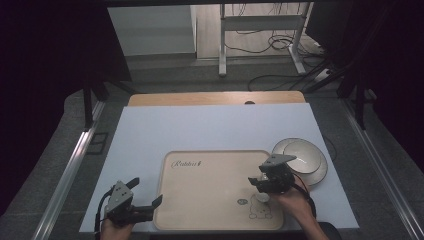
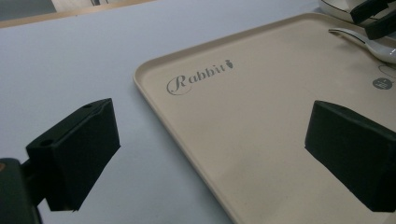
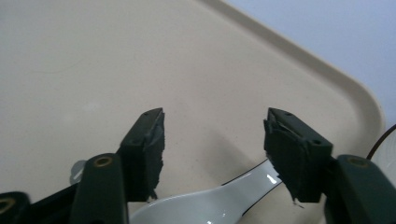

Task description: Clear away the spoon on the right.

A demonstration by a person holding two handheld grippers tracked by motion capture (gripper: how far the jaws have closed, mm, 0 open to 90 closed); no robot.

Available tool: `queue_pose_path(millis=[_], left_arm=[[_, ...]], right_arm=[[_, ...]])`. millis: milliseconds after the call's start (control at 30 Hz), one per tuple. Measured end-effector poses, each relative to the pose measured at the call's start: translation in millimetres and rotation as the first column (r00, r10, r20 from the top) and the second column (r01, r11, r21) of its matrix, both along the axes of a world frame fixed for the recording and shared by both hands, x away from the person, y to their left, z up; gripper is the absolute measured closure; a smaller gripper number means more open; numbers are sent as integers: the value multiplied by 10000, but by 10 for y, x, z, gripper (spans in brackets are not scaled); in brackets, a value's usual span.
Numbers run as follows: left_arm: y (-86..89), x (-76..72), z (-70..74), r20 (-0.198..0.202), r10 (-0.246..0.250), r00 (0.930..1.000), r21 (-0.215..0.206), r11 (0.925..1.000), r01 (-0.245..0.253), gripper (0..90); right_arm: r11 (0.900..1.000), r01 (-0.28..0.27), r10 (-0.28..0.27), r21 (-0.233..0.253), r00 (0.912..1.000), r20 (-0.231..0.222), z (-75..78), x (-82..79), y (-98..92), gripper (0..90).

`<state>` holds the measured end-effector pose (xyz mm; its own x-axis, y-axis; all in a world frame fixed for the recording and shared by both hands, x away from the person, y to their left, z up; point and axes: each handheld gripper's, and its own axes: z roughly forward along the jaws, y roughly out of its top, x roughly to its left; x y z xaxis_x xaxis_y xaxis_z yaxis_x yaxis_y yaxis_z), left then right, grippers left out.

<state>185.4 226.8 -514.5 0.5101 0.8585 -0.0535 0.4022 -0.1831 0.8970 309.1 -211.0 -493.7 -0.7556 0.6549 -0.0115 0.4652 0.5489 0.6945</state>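
Note:
A beige tray (image 1: pixel 210 200) with "Rabbit" script lies on the white table cover. A white ceramic spoon (image 1: pixel 262 197) rests on the tray's right part, near a printed bear. My right gripper (image 1: pixel 258 180) hovers just above it, open. In the right gripper view the spoon (image 3: pixel 210 203) lies on the tray (image 3: pixel 93 70) below and between the spread jaws, untouched as far as I can see. My left gripper (image 1: pixel 147 191) stands open at the tray's near left corner. Its view has the tray's rim (image 2: pixel 154 95) between its wide-apart jaws, with the spoon (image 2: pixel 373 44) far off.
A white bowl (image 1: pixel 304 153) sits on a white plate (image 1: pixel 320 176) just right of the tray, close behind the right gripper. The white cover (image 1: pixel 210 127) stretches bare behind the tray. A wooden table edge (image 1: pixel 215 98) runs along the back.

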Motion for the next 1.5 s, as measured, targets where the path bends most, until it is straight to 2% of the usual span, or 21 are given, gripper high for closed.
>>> queue_pose_path(millis=[200,767,967,1200,1500], left_arm=[[4,-1,1,6,17,10000,-17,10000,-17,29],[7,-5,3,11,29,10000,-6,10000,-29,29],[6,-5,4,15,35,10000,-10,10000,-35,29],[7,-5,7,17,46,10000,-3,10000,-46,29],[-2,-4,5,14,29,10000,35,10000,-29,29]], right_arm=[[9996,-95,88,284,9996,250,33,-56,-17,279],[9950,-7,-70,1001,9970,773,83,-212,-110,101],[9950,-23,-60,1002,9965,833,79,-257,-141,59],[9910,69,-170,1337,9971,743,98,-300,-186,30],[9892,155,-267,1458,9968,750,126,-379,-236,13]])
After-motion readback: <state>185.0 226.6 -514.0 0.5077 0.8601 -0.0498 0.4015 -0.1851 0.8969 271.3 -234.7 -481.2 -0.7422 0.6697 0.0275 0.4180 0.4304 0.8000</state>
